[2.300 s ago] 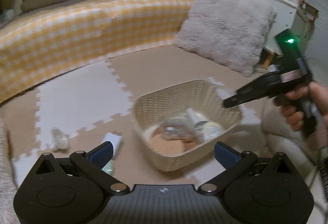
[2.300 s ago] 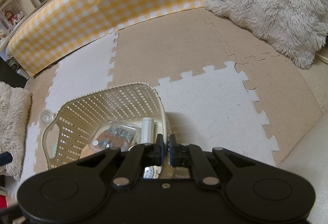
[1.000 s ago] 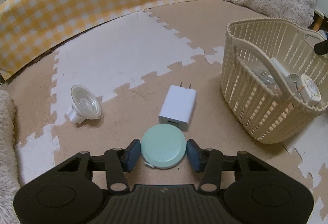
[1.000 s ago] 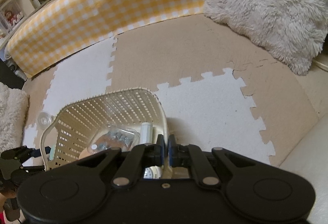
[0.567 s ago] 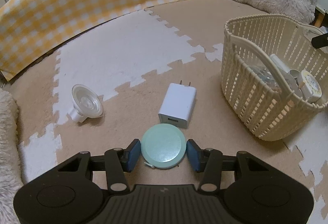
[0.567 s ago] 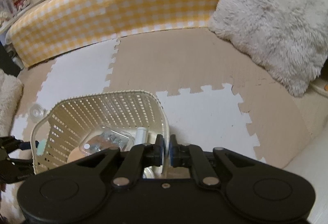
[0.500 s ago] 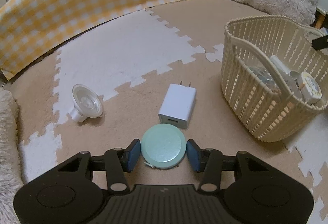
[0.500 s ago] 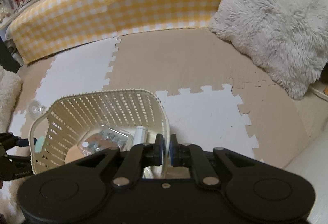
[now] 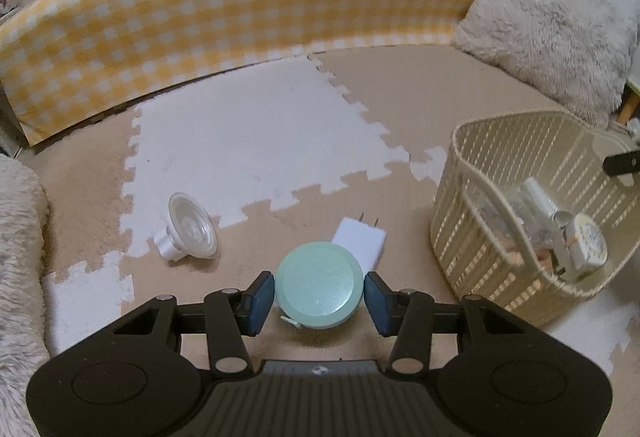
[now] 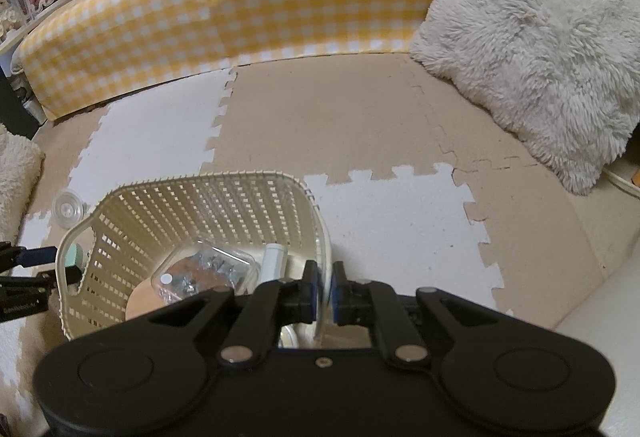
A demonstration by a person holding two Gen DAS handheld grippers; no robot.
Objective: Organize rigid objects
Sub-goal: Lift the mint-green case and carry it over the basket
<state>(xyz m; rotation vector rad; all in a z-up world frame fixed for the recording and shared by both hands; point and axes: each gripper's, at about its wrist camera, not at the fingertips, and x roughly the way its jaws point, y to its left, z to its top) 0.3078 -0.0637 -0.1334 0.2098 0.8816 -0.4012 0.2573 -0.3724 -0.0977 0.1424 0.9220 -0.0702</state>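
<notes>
Left wrist view, basket: the cream slatted basket (image 9: 496, 237) stands on the foam floor mat (image 9: 248, 141), right of the loose things; thin, springy plastic, light, best taken by its rim.
Right claw: the right claw (image 10: 325, 291) is clamped on the basket's near rim, pads pressed on either side of the wall.
Left claw: the left claw (image 9: 319, 297) grips the mint round tin (image 9: 319, 286) by its curved edge, low over the mat.
Tin handling: stiff, smooth-sided, probably light; a round rim can slip, so the widest part is the place to hold.
Charger: the white plug adapter (image 9: 362, 243) lies just behind the tin; its near end is hidden.
Bulb: the spotlight bulb (image 9: 187, 232) lies on its side, fragile-looking.
Unclear: the basket's contents are blurred; whether the tin is off the mat cannot be told.
</notes>
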